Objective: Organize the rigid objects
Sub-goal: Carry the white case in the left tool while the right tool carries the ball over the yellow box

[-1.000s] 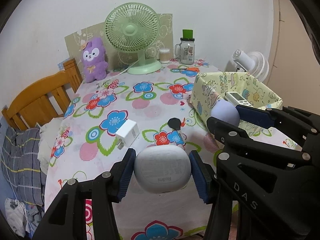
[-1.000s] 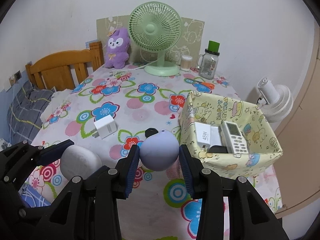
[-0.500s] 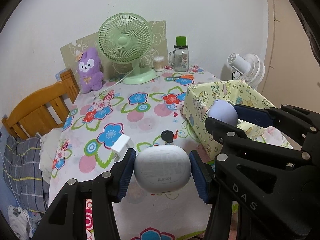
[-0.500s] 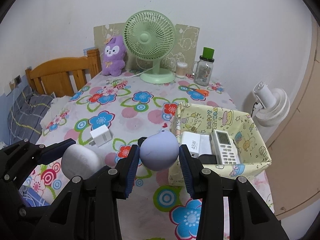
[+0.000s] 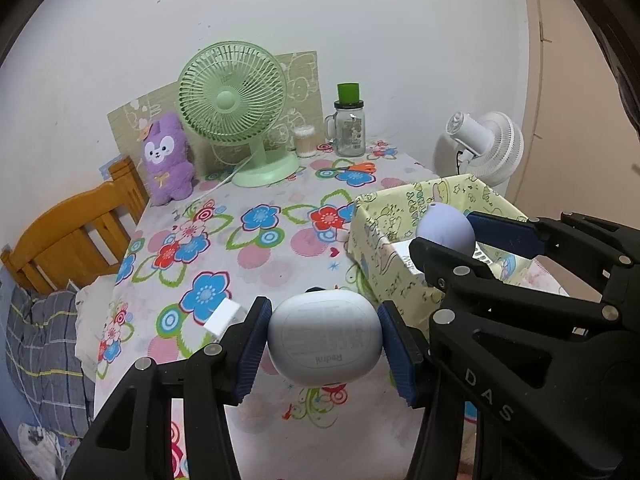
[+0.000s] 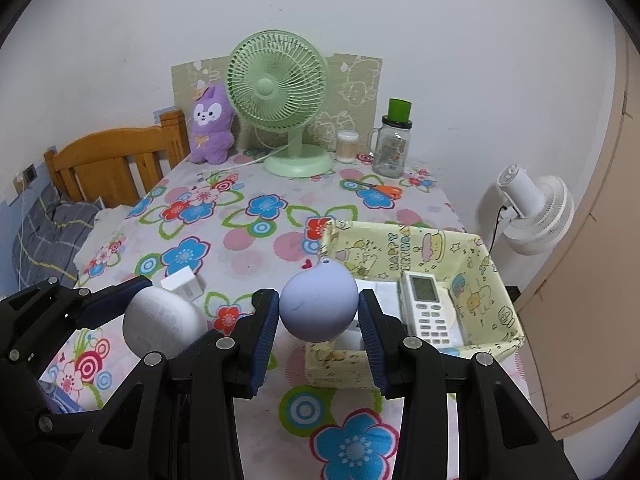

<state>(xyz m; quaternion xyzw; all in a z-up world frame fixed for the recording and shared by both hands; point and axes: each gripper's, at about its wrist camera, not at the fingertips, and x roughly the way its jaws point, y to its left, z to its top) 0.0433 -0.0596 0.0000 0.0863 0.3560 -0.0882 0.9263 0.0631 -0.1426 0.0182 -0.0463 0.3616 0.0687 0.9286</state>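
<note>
Right gripper (image 6: 319, 314): jaws pinching purple ball (image 6: 318, 307), held over near edge of yellow box (image 6: 494, 270). Left gripper (image 5: 325, 342): pinching white case (image 5: 325, 343) above table (image 5: 256, 256). Advice: centre over box before releasing.

Floral table (image 6: 248, 256) bears fan (image 6: 280, 96), box (image 6: 486, 264), charger (image 6: 184, 285)

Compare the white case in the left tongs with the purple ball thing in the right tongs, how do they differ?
The white case is a flattened oval with printed text and a Redmi mark; the purple ball is near round with a small nub on top and no print that I can read. The case is held over the flowered tablecloth, the ball over the near edge of the yellow box. Both are smooth, rigid and clamped off the table.
</note>
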